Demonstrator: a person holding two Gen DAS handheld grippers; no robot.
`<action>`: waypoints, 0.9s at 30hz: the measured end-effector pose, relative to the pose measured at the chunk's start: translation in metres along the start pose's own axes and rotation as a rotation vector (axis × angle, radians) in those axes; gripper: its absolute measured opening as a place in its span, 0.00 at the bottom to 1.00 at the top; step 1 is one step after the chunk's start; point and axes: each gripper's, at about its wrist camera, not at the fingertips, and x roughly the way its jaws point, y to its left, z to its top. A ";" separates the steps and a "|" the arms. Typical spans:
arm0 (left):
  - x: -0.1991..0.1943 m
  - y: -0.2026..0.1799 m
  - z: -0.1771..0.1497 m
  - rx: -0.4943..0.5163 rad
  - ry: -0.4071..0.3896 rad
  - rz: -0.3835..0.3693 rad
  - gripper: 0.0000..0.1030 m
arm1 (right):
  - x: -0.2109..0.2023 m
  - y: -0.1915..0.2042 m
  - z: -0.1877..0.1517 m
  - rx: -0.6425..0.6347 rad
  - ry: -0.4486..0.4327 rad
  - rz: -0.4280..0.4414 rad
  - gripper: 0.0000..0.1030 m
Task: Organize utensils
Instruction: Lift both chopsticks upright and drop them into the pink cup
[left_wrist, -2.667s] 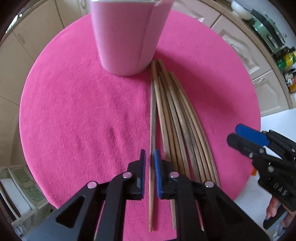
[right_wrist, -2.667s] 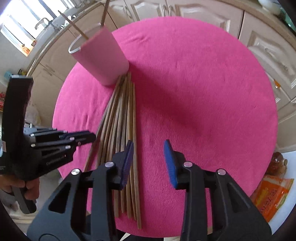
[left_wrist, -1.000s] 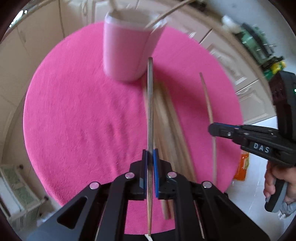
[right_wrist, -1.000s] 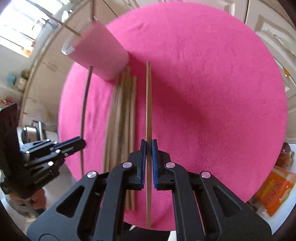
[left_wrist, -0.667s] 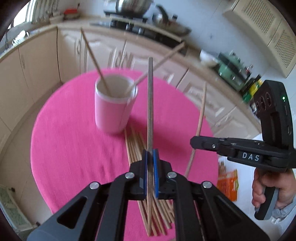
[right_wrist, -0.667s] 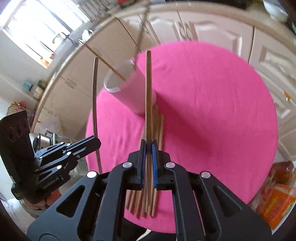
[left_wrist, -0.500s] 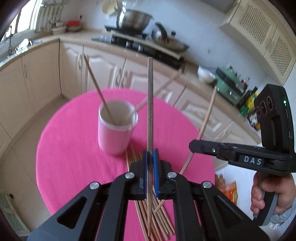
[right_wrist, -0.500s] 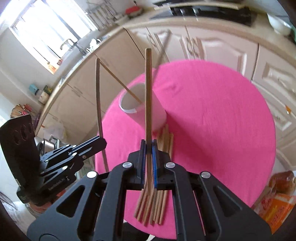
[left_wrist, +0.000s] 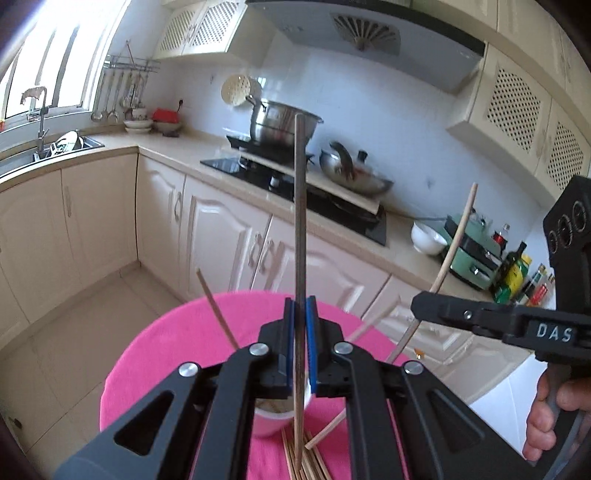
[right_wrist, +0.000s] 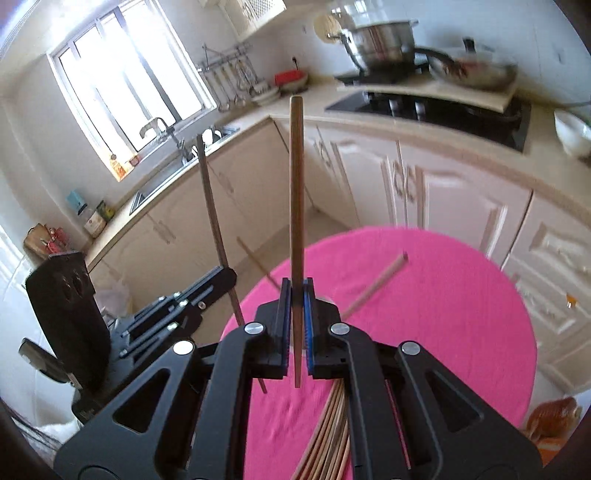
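My left gripper is shut on a dark wooden chopstick, held upright above the pink cup; the cup is mostly hidden behind the jaws. My right gripper is shut on a lighter chopstick, also upright. Each gripper shows in the other view: the right with its chopstick, the left with its chopstick. Two chopsticks lean out of the cup. Several more chopsticks lie in a bundle on the pink round table.
Cream kitchen cabinets and a counter with a stove, a steel pot and a wok stand behind the table. A sink is at the left under the window. An orange packet lies on the floor to the right.
Both grippers have lifted and tilted up with their chopsticks, from pointing down at the table to near upright. The cup has slid low behind the jaws.
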 end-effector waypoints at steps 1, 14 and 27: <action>0.003 0.001 0.001 0.000 -0.007 0.003 0.06 | 0.002 0.001 0.004 -0.002 -0.011 -0.003 0.06; 0.039 0.016 0.017 -0.018 -0.080 0.020 0.06 | 0.037 0.002 0.018 -0.024 -0.027 -0.079 0.06; 0.050 0.023 -0.025 -0.005 -0.013 0.058 0.06 | 0.055 0.011 -0.008 -0.070 0.022 -0.112 0.06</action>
